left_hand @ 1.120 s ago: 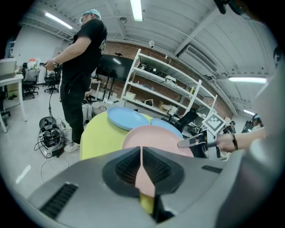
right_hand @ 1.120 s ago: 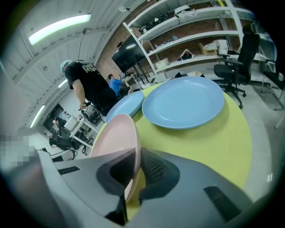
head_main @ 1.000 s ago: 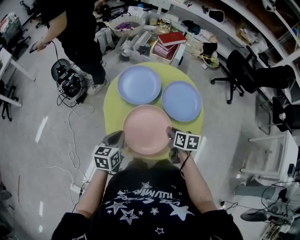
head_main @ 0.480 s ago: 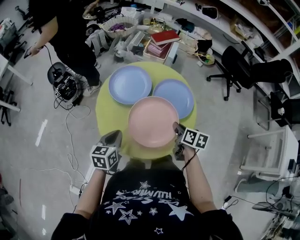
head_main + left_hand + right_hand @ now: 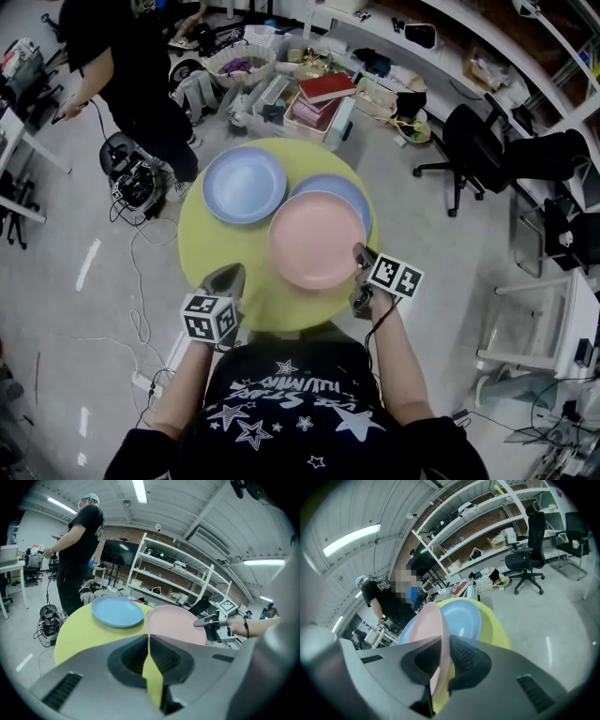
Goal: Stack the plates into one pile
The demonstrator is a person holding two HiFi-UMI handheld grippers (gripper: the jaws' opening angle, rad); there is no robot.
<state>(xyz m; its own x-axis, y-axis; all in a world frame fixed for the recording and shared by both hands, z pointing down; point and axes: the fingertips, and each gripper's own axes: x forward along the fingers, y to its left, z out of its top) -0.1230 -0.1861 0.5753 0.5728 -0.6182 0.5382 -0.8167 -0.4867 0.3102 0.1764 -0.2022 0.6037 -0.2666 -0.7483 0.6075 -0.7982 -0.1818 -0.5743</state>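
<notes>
My right claw (image 5: 358, 258), jaws just loosening, pinched the pink plate (image 5: 317, 239) over the table's (image 5: 217, 255) right edge, while my left claw (image 5: 229, 277) was pressed together.

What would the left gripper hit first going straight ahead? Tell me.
Probably the table, just short of the pink plate, since the left gripper tilts downward; depth is unclear.

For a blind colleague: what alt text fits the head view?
The right gripper holds a pink plate by its rim over the right blue plate, beside the left blue plate, on a round yellow table; its jaws have just been opening. The left gripper is shut, empty.
</notes>
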